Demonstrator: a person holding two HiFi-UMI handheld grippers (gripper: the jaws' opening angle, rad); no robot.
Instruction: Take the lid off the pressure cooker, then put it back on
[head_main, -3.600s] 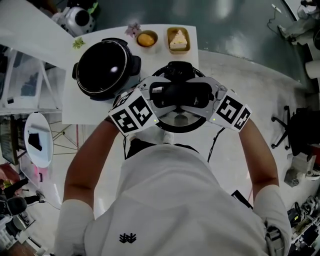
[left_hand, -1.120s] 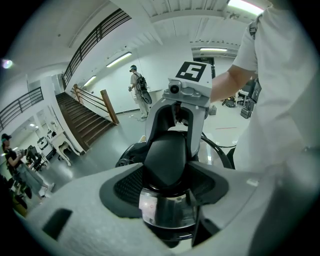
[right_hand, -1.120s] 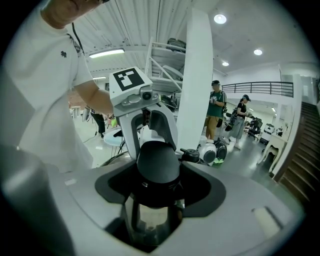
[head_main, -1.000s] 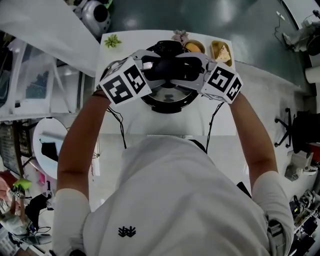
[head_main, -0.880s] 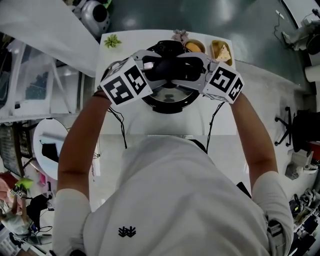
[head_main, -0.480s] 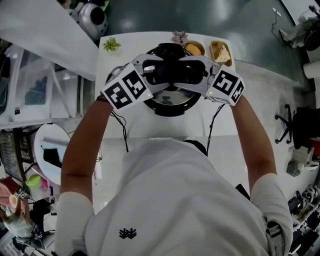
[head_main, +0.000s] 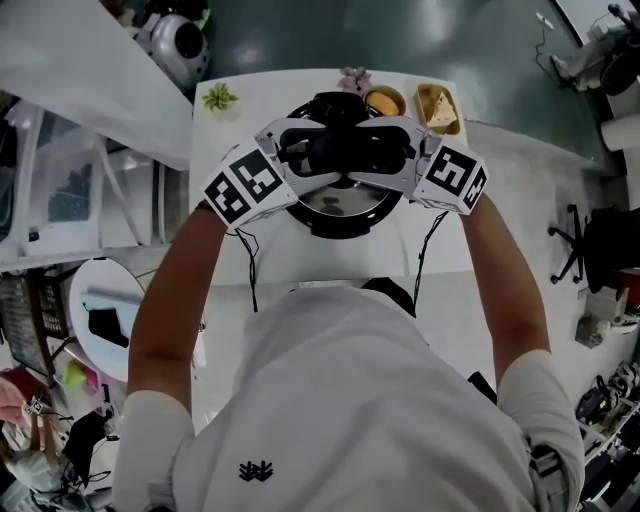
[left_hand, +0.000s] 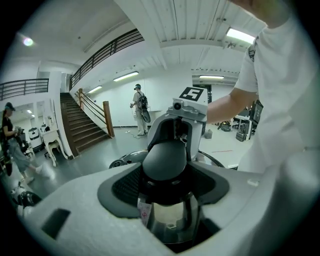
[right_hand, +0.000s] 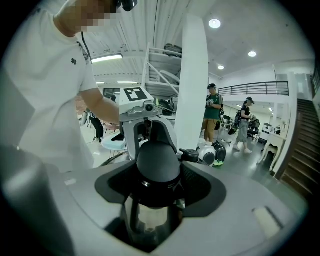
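The left claw (left_hand: 167, 186) is closed on the black domed handle (left_hand: 165, 157) of the lid, its dark pads pressing the handle from both sides. In the left gripper view, the shiny metal of the lid (left_hand: 170, 222) shows just below the grip. The right claw (right_hand: 158, 187) is clamped on the same handle from the opposite side. Each gripper view shows the other gripper straight ahead, with its marker cube on top.

In the head view the two grippers meet nose to nose over the middle of the lid, with the left marker cube (head_main: 252, 185) and the right marker cube (head_main: 450, 178) angled outward. The person's bare forearms reach forward from white sleeves.

The lid sits directly over the pressure cooker (head_main: 345, 230), whose dark rim shows around the polished metal. Whether the lid is fully seated or held just above the rim cannot be told.

The cooker stands on a white surface (head_main: 280, 255). Along the far edge are a small bowl with something orange (head_main: 383, 101), a dish holding a pale wedge (head_main: 438, 106) and a green sprig (head_main: 219, 97) near the far left corner.
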